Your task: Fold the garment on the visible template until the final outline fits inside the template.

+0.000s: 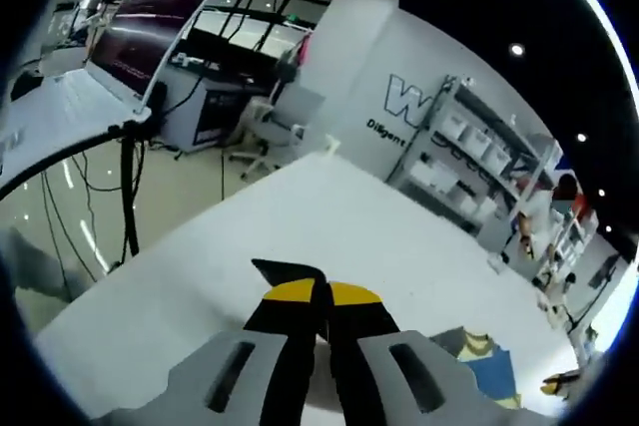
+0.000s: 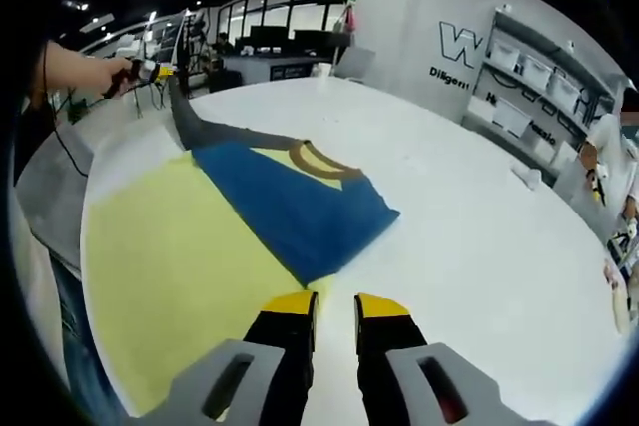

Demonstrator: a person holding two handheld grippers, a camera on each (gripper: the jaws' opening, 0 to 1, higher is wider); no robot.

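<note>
So, left gripper view: my left gripper [image 1: 321, 296] sits low centre, yellow tips pressed together. A dark sliver of cloth [image 1: 283, 273] pokes out at the tips' upper left, so I judge it's pinching a garment edge, lifted over the white table [image 1: 329, 216]. Bit of blue and yellow fabric shows at lower right of frame.

Right gripper view: my right gripper [image 2: 335, 308] is bottom centre, jaws slightly apart, nothing between them. The garment [image 2: 290, 207] lies just above the tips: blue panel with a tan collar across mid-frame, grey part stretching to upper left, where a hand holds the left gripper [image 2: 150, 71] with the cloth pulled up toward it. Yellow template [image 2: 170, 266] fills the lower left; the blue panel overhangs its right edge onto the table.

Doing this well, my call: keep left tension steady, no yanking. Bring the right tips onto the blue corner just ahead, pinch one layer only. Carry both edges toward the yellow, lay flat, and check that no hem crosses the outline.
</note>
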